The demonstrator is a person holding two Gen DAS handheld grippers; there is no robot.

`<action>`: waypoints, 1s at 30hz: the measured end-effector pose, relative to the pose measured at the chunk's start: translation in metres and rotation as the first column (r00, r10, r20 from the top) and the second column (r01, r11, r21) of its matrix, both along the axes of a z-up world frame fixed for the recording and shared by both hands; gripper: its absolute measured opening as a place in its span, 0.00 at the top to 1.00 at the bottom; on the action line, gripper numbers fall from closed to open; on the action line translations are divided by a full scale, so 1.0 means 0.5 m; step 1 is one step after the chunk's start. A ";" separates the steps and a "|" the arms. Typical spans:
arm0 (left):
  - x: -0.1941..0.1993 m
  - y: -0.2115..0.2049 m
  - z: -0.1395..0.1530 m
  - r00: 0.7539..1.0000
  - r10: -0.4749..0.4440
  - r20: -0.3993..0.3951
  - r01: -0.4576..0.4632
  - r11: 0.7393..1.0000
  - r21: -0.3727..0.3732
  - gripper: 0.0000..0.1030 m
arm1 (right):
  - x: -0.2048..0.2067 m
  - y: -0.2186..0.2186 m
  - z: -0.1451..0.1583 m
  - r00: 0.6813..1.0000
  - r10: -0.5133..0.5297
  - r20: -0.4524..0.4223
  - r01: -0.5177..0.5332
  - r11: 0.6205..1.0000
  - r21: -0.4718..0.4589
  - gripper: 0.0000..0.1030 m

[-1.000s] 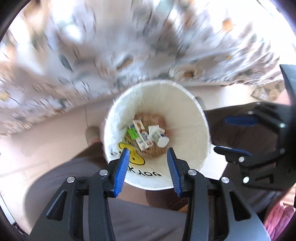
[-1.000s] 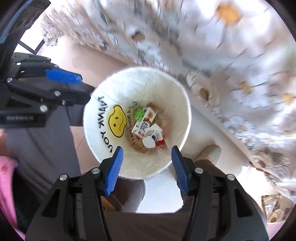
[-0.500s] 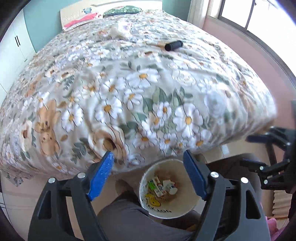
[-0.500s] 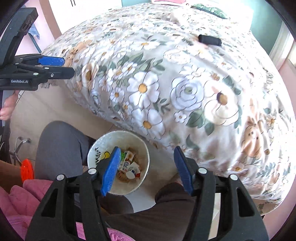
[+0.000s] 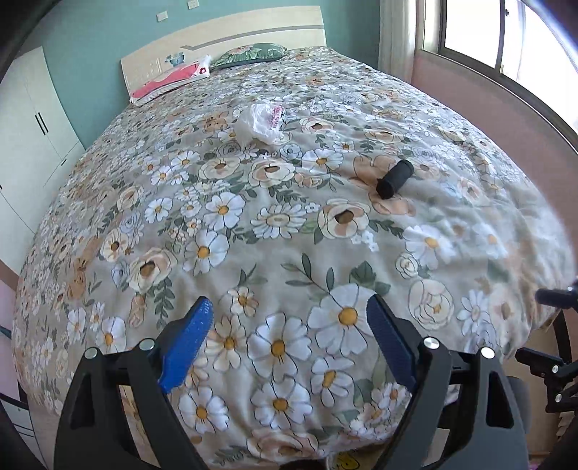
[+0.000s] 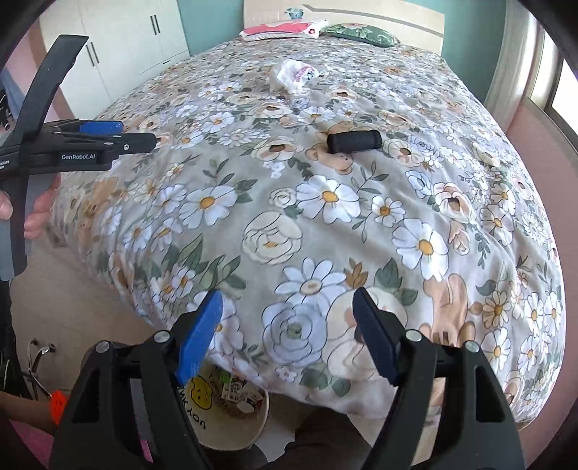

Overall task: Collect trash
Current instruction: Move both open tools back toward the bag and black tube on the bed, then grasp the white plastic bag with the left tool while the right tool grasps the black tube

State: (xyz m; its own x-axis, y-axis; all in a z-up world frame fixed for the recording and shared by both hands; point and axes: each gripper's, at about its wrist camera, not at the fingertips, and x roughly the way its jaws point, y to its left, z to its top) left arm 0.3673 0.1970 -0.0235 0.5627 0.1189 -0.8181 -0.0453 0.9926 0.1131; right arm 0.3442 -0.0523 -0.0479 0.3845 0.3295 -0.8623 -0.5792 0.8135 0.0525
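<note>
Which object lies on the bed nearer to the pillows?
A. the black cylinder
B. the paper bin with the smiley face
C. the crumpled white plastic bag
C: the crumpled white plastic bag lies further up the bed toward the pillows than the black cylinder.

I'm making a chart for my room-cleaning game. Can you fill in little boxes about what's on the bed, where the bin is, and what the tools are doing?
Bed: floral quilt
Trash on bed: crumpled plastic bag, black roll
Bin: white trash bin at the bed's foot, already holding scraps
Left tool: open, empty
Right tool: open, empty
Pillows: pink pillow, green pillow
</note>
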 end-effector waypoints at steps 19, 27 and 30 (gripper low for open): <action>0.559 0.145 0.044 0.983 -0.128 -0.131 0.132 0.991 0.020 0.14 | 0.466 0.121 -0.011 0.880 -0.432 -0.197 0.428 0.902 -0.064 0.28; 0.727 0.173 0.028 0.967 -0.208 -0.149 0.221 0.972 0.074 0.14 | 0.528 0.164 -0.082 0.698 -0.647 -0.308 0.657 0.749 -0.082 0.28; 0.786 0.182 -0.008 0.955 -0.251 -0.160 0.259 0.965 0.028 0.14 | 0.547 0.180 -0.107 0.648 -0.706 -0.287 0.718 0.692 -0.079 0.28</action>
State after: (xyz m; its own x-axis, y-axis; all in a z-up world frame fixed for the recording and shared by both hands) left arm 0.7602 0.2880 -0.0274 0.4475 0.0295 -0.8938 0.2304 0.9619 0.1471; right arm 0.6175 0.0377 -0.1015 0.2667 0.0897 -0.9596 0.2219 0.9632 0.1517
